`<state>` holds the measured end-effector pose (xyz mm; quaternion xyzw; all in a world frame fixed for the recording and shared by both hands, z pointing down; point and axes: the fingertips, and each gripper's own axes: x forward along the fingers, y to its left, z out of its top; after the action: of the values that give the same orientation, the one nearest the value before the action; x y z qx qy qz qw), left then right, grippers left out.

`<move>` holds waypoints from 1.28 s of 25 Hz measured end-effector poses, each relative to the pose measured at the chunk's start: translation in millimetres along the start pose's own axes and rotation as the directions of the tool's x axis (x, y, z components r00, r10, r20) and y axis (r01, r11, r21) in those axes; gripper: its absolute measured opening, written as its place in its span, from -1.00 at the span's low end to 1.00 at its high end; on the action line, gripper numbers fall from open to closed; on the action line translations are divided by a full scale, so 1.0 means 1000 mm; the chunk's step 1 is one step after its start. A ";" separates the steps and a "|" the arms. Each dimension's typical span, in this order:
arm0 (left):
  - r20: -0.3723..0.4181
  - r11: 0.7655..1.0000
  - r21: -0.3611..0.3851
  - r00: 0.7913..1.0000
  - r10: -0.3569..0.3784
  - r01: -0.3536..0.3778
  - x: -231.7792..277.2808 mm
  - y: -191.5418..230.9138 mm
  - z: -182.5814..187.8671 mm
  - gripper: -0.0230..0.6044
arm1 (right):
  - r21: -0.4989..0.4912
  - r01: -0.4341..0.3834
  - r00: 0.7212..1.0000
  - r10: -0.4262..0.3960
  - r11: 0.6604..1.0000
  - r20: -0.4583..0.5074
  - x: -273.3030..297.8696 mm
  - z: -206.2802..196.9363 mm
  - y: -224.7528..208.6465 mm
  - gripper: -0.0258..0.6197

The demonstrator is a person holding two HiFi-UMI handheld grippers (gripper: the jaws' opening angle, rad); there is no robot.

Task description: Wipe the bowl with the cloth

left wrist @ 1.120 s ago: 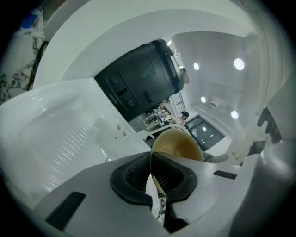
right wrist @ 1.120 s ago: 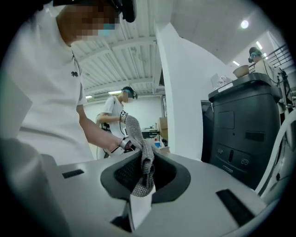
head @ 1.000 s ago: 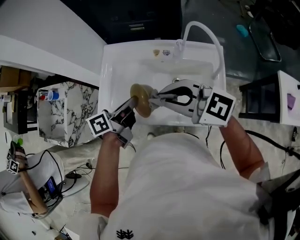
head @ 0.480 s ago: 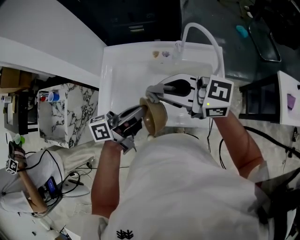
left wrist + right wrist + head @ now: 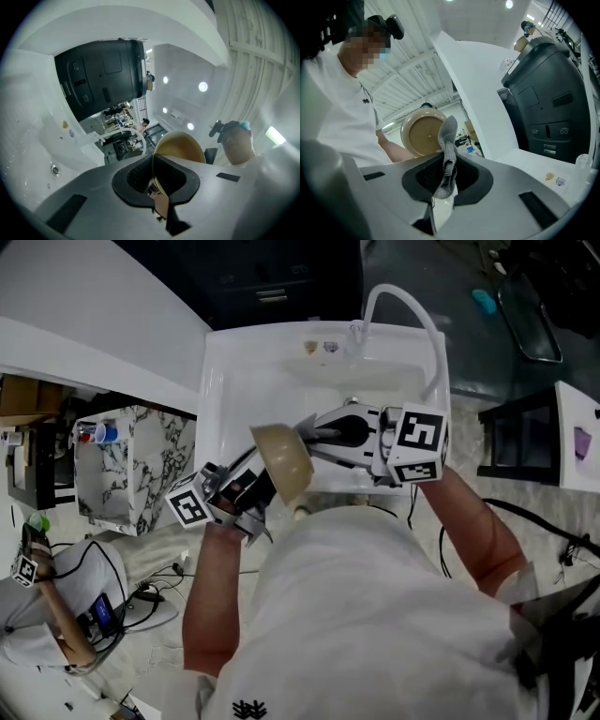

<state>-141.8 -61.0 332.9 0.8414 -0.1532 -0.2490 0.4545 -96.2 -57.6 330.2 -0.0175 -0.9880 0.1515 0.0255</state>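
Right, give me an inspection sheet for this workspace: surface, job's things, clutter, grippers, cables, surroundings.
Surface: white sink with a curved faucet.
Job's things: tan bowl held tilted over the sink; grey cloth close by its rim, contact unclear.
Clutter: two small marks on the sink's back ledge.
Grippers: left gripper, jaws shut on the bowl's rim; right gripper, jaws shut on the cloth.
Cables: dark cable across the floor at right.
Surroundings: marble-patterned cabinet, black machine, second person.
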 end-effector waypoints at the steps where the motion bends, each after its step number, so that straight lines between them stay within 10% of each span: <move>1: 0.013 1.000 0.001 1.000 0.006 -0.006 -0.001 0.002 0.003 -0.86 | 0.005 -0.009 1.000 0.009 1.000 -0.004 0.001 -0.002 0.002 -0.79; 17: 0.064 0.989 -0.034 0.988 0.143 -0.141 -0.024 0.034 0.003 -0.86 | -0.004 -0.202 0.979 0.202 0.979 0.035 -0.008 0.008 0.051 -0.79; 32: -0.132 0.995 0.015 0.986 0.103 -0.102 -0.015 0.032 -0.028 -0.86 | -0.035 -0.102 0.975 0.106 0.994 0.193 -0.011 0.057 0.016 -0.79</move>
<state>-139.5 -51.1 376.9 0.8491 -0.1667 -0.1681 0.4723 -88.2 -59.4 270.6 -0.0547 -0.9853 0.1412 -0.0792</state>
